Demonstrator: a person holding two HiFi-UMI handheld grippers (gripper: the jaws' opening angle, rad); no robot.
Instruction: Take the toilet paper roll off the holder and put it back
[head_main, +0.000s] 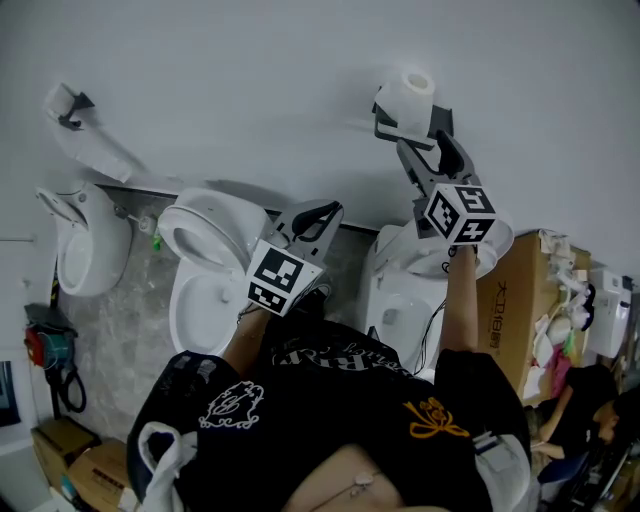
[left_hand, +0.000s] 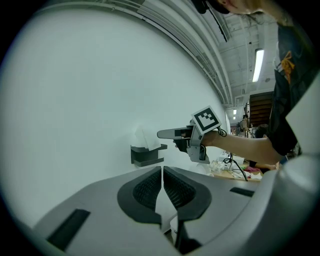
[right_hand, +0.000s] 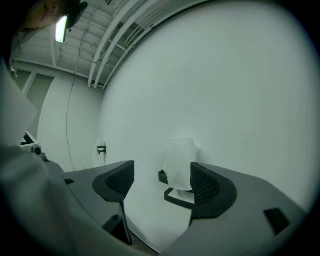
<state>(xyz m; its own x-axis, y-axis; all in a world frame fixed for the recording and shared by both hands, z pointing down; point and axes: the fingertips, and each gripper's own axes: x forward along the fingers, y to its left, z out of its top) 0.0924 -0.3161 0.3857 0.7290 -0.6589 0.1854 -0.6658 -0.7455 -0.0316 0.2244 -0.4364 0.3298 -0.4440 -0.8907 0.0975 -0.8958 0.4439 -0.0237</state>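
Observation:
The white toilet paper roll (head_main: 412, 93) stands on a dark holder (head_main: 398, 126) fixed to the white wall. My right gripper (head_main: 425, 150) is just short of it, open, with nothing between its fingers. In the right gripper view the roll (right_hand: 181, 161) and holder (right_hand: 176, 196) lie a little ahead of the spread jaws (right_hand: 162, 182), close to the right finger and apart from both pads. My left gripper (head_main: 325, 212) hangs lower and to the left, shut and empty. In the left gripper view its jaws (left_hand: 162, 186) meet, with the roll (left_hand: 142, 137), the holder (left_hand: 146, 155) and my right gripper (left_hand: 169, 133) beyond.
Below the wall stand two white toilets (head_main: 205, 262) (head_main: 418, 292) and a urinal (head_main: 85, 240). A cardboard box (head_main: 516, 312) with clutter is at the right. Another wall fitting (head_main: 70, 108) hangs far left. A person sits at the lower right edge.

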